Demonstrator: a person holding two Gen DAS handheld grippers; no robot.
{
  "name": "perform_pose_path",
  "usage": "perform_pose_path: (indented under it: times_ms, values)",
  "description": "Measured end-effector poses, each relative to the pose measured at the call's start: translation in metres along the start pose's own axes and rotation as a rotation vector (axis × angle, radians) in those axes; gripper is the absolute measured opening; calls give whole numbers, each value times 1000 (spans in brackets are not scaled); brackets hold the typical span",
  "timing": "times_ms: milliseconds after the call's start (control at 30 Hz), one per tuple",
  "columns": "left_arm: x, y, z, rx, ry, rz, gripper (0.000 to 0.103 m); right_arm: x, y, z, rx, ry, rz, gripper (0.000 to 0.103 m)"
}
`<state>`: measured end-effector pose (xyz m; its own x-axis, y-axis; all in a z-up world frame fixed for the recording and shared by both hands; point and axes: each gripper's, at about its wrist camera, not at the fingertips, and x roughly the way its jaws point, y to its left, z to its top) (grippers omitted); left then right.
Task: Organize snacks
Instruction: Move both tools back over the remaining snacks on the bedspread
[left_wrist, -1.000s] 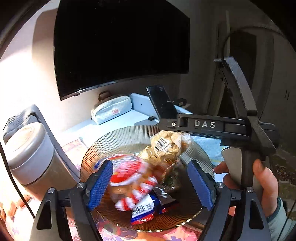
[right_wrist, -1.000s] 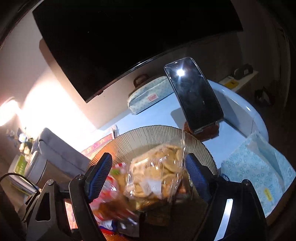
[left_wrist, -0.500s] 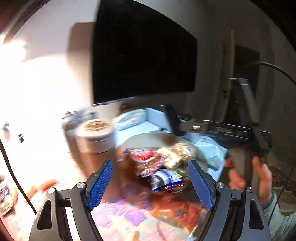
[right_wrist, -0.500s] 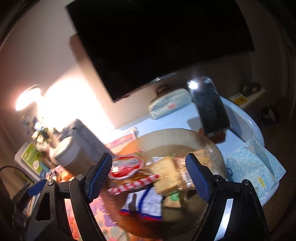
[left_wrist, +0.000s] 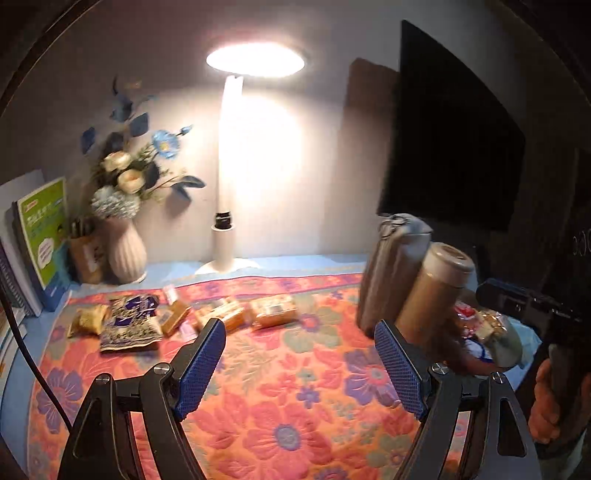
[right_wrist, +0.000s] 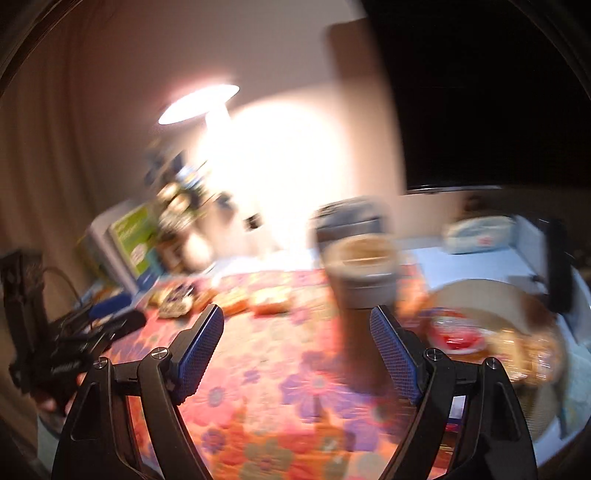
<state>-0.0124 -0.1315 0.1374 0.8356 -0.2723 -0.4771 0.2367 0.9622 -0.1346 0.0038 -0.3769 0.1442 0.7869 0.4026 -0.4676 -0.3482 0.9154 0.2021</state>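
- While the remaining snacks lie loose on the floral cloth (left_wrist: 295, 387), both grippers are held above the worktop with nothing between the blue pads.
- The left gripper (left_wrist: 299, 363) is spread wide and released; it is aimed toward the scattered packets, presumably to line up the next pick.
- The right gripper (right_wrist: 297, 349) is likewise released and empty; its view is blurred, so fine detail cannot be told.
- A purple-patterned packet (left_wrist: 131, 326) and several orange-wrapped snacks (left_wrist: 273, 312) are laid in a loose row at the far side of the cloth, near the vase (left_wrist: 123, 251).
- The plate (right_wrist: 491, 295) at the right already holds several packets; it is judged to be the collection point.
- Two tall containers (left_wrist: 436, 288) stand between the row and the plate, so a carried packet is likely to need routing around them.
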Motion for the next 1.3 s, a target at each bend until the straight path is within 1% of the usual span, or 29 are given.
perform_pose_path:
  times_ms: [133, 267, 367, 500, 633, 700, 767, 833, 900, 1000, 1100, 1167, 1300]
  values:
    - [6, 40, -14, -41, 22, 98, 81, 55, 48, -5, -66, 88, 25, 82]
    - [24, 73, -28, -86, 53, 143, 81, 102, 76, -12, -85, 161, 22, 82]
    - [42, 94, -37, -113, 76, 177, 81, 138, 81, -23, -69, 225, -7, 82]
    - [71, 117, -45, -154, 119, 188, 81, 187, 78, -38, -35, 319, -39, 82]
    - [104, 135, -49, -207, 166, 197, 81, 223, 75, -48, -35, 377, -91, 82]
    - [119, 142, -51, -242, 195, 222, 81, 239, 73, -52, -29, 401, -111, 82]
    - [134, 148, -54, -274, 234, 274, 81, 249, 71, -53, -17, 414, -142, 82]
    - [145, 150, -54, -283, 251, 284, 81, 257, 67, -52, -1, 423, -167, 82]
    - [151, 149, -54, -284, 246, 272, 81, 264, 63, -50, 13, 425, -179, 82]
    - [158, 146, -53, -281, 232, 278, 81, 268, 60, -45, 12, 413, -196, 83]
    - [165, 146, -57, -281, 236, 276, 81, 269, 57, -46, 7, 409, -200, 87]
    - [168, 146, -60, -283, 247, 287, 81, 268, 58, -47, -1, 405, -203, 89]
    - [159, 145, -60, -276, 202, 316, 81, 271, 61, -49, -20, 412, -204, 92]
